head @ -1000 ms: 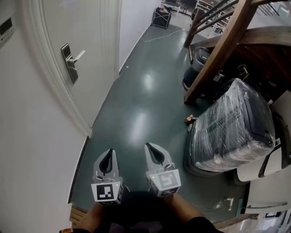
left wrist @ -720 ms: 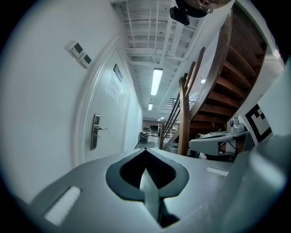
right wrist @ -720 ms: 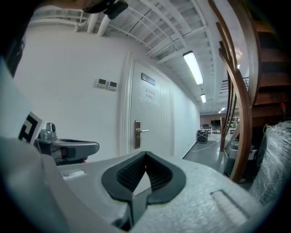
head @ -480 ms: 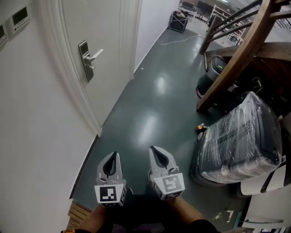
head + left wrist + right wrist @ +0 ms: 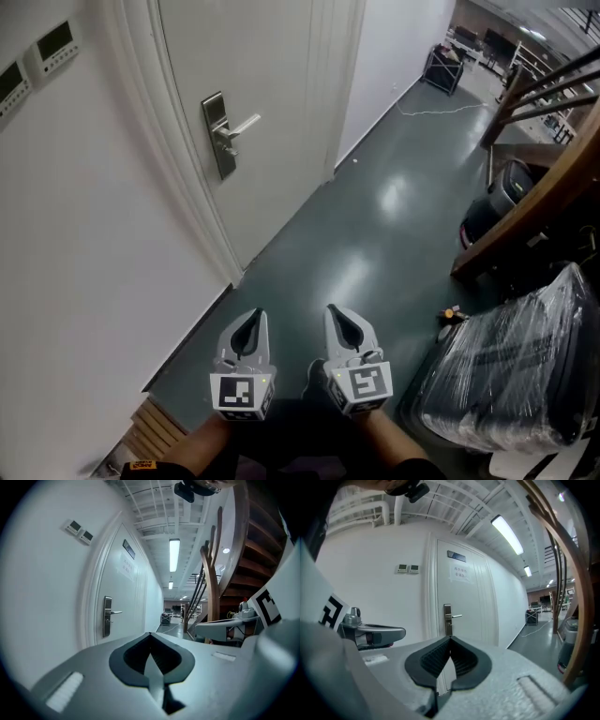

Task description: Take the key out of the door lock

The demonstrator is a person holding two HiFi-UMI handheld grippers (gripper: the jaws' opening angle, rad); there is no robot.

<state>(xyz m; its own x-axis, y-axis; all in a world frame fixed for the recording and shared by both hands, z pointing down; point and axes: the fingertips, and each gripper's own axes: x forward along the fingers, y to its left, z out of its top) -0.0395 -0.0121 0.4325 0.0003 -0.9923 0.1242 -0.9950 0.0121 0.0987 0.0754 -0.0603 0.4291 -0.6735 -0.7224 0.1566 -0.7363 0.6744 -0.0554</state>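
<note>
The white door stands shut on the left of the corridor. Its silver lock plate carries a lever handle. The key is too small to make out in any view. My left gripper and right gripper are held low side by side, far short of the door, both shut with nothing between the jaws. The left gripper view shows the lock plate ahead on the left, beyond the gripper. In the right gripper view the lock plate sits just above the gripper.
A bulky plastic-wrapped object stands at the right, under a wooden stair beam. A black round device sits by the beam's foot. Two wall panels are left of the door frame. A cart stands far down the corridor.
The head view has swung towards the door: the lock plate now sits further right and larger in frame. Both grippers stay shut, low and side by side.
</note>
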